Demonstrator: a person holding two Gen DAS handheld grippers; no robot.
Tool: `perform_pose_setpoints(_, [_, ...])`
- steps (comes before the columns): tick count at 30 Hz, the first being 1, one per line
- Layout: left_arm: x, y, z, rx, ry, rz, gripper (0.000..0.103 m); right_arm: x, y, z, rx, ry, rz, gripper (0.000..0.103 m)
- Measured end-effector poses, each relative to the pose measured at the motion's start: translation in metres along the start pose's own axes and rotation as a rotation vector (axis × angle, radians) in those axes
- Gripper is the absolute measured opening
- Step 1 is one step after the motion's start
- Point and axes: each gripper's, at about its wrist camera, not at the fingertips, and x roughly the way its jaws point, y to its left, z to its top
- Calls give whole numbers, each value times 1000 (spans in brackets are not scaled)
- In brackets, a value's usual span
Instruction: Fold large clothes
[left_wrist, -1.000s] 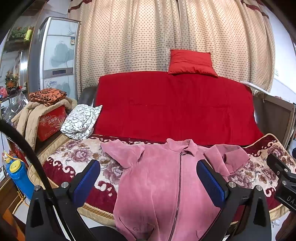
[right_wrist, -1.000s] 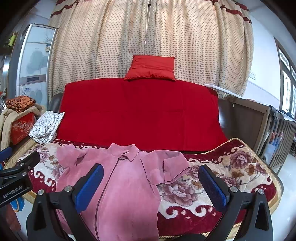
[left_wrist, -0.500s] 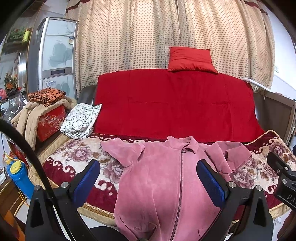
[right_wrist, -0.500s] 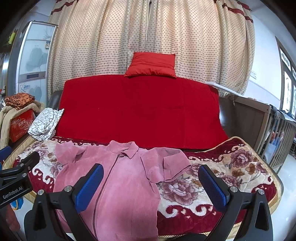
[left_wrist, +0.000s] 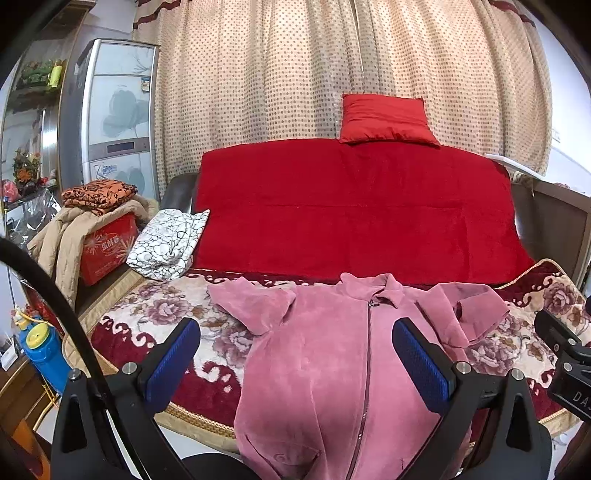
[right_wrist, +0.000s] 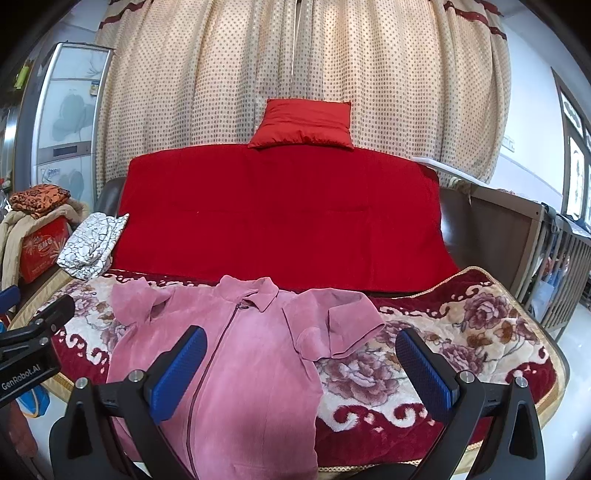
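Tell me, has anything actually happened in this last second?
Hardly. Both views tilt up slightly, so the left gripper and right gripper shifted a little. Both remain open, holding nothing. The pink jacket lies as before, spread on the floral blanket.

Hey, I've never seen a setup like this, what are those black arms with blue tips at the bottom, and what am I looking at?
Those are two hand-held grippers, one in each of a person's hands, each with a wide-angle camera looking forward between its blue-padded jaws. One picture comes from the left gripper, the other from the right gripper. Both stand open and hold nothing.

Ahead is a sofa under a flowered red-and-cream blanket. On it lies a pink velvety zip-front garment, front up, sleeves already folded inward, its lower part hanging over the front edge. A plain red blanket covers the backrest, a red square cushion sits on top, and a white black-patterned cloth lies at the left end.
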Motion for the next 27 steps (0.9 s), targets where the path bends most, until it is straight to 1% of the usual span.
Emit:
perform_pose_setpoints(13, [5,7,-3,3,9,27,103,4,7,-3,-13,13,12,103])
perform_pose_setpoints(18, [9,6,-6,7,20,34,103,9,6,-6,-10,24,17,103])
perform_pose_setpoints(27, [10,6,-7,13,15,38,103,12,2,-8,2,34,18,103])
